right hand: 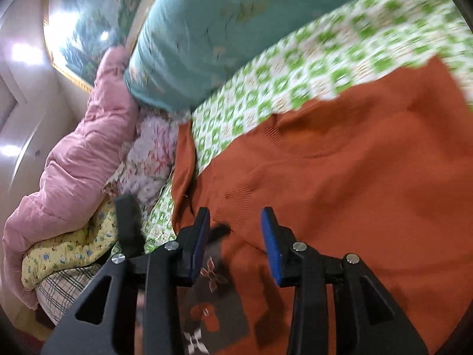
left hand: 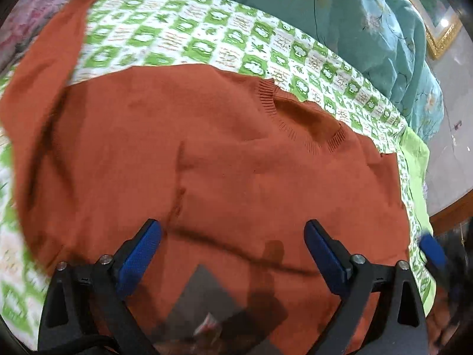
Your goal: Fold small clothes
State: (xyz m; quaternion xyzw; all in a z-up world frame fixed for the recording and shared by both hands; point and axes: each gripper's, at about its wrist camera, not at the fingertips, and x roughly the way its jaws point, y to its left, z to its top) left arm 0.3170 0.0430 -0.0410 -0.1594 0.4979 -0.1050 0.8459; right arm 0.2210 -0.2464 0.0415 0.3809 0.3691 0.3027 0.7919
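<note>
The orange sweater (left hand: 207, 153) is lying flat on the green checked sheet (left hand: 183, 32), filling mid-frame beyond the left claw (left hand: 233, 236) and right claw (right hand: 235, 222), both gaping over it, gripping nothing.

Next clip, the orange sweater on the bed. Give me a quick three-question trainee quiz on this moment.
1. True or false: the left tool is clamped on the orange sweater.
2. What does the sweater lie on? A) a bare wooden table B) a green and white patterned sheet C) the pink padded jacket
3. Fill in: the sweater's ribbed ___ shows towards the teal quilt.

Key
1. False; its fingers stand wide apart above the knit, gripping nothing.
2. B
3. Neckline
</note>
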